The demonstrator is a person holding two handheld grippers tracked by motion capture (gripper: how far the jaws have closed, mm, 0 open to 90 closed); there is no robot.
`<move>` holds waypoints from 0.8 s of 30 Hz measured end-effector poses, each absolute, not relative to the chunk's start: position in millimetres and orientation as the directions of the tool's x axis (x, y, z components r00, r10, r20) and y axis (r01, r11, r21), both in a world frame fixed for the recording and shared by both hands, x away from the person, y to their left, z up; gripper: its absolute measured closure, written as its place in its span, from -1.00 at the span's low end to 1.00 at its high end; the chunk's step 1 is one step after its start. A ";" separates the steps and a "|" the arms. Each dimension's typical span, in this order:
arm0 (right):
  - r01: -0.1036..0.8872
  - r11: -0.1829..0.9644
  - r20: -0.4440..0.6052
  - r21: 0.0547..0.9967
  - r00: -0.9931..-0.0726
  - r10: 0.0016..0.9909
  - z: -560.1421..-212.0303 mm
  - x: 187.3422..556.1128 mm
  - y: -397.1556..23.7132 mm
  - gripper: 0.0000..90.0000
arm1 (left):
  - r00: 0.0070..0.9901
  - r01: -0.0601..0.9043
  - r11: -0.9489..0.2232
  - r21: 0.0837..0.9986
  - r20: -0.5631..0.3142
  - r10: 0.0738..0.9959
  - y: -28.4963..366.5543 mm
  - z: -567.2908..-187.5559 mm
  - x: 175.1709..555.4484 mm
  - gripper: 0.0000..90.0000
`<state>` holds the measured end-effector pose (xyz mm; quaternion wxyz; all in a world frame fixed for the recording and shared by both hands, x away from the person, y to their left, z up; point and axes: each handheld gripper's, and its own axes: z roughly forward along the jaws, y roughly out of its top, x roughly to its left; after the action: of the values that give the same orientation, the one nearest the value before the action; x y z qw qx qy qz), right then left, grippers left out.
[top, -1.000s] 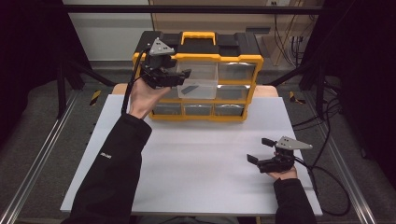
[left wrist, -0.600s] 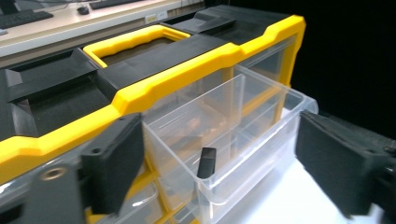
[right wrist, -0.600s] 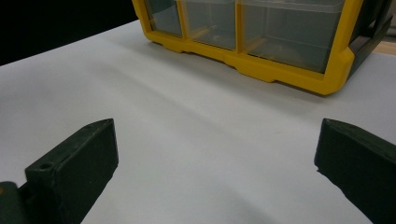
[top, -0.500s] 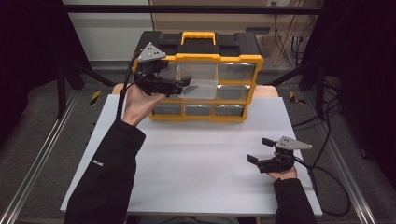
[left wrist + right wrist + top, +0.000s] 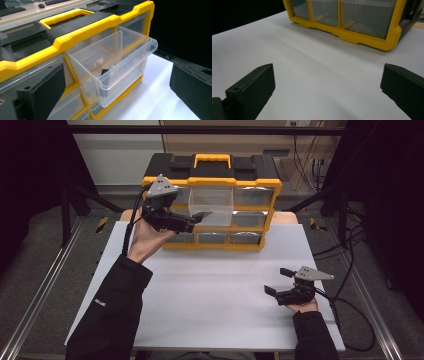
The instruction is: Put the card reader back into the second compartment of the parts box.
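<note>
The white surface (image 5: 210,290) is seen spread under both tongs, with the yellow and black drawer organiser (image 5: 212,202) stood at its far edge, ahead of both tongs. A yellow carry handle (image 5: 212,161) is set into the organiser's black top. Its front is taken up by rows of clear drawers; the bottom row is seen in the right gripper view beyond the white sheet, closed in its yellow frame.

One clear plastic drawer (image 5: 112,65), in the middle of the upper row, is pulled out of the frame and juts toward the person. In the left gripper view it lies ahead of the left tongs (image 5: 197,219), in line with the gap between the jaws, its front lip clear of both pads. A small dark piece (image 5: 105,72) is seen lying inside on its floor; what it is cannot be told.

The left tongs are held raised at the organiser's front, just left of the pulled-out drawer, pointed across toward it. Their jaws have just been opening and are now spread wide, with nothing pressed between them; the drawer is not gripped.

The right tongs (image 5: 279,281) are held low over the surface at the near right, well apart from the organiser and from the left tongs. Their jaws are stood wide apart, with only the bare white sheet seen between them.
</note>
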<state>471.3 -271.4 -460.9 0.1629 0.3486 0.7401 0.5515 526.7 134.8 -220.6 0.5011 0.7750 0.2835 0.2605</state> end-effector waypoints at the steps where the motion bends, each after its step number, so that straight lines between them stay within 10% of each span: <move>1: 0.336 0.147 0.144 0.930 -0.703 0.696 -460.8 471.2 -271.4 -1.00 | 0.705 0.176 -0.336 0.925 0.120 0.699 134.7 -221.0 525.5 -1.00; 24: 0.337 0.148 0.144 0.930 -0.703 0.697 -461.1 471.5 -271.4 -1.00 | 0.730 0.142 -0.323 0.936 0.122 0.673 141.8 -237.3 506.3 -1.00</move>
<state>471.5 -271.4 -461.1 0.1631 0.3493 0.7400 0.5512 506.3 141.8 -237.3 0.5186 0.7721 0.2637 0.2559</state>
